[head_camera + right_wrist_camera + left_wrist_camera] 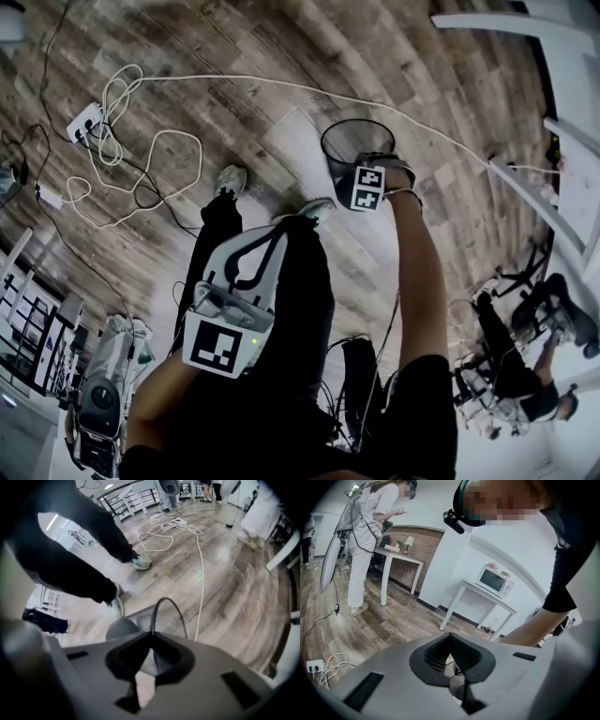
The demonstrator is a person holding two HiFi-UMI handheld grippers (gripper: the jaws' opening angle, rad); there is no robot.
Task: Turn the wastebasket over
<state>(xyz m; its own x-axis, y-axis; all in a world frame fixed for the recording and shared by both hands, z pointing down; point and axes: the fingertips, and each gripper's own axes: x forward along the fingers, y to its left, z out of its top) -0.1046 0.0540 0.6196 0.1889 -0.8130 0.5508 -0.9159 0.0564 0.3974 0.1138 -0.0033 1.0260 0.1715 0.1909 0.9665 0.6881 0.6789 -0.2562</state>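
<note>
Wooden floor (281, 56), white cable (141, 164) looping across it, and there's the black mesh wastebasket (349, 141), mouth up, just beside the person's shoe (317, 208). The right gripper (151, 635) clamps its rim; the left gripper (450, 637) hangs apart, jaws together, empty.

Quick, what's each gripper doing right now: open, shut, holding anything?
left gripper: shut, nothing between its jaws.
right gripper: shut on the rim of the wastebasket.
</note>
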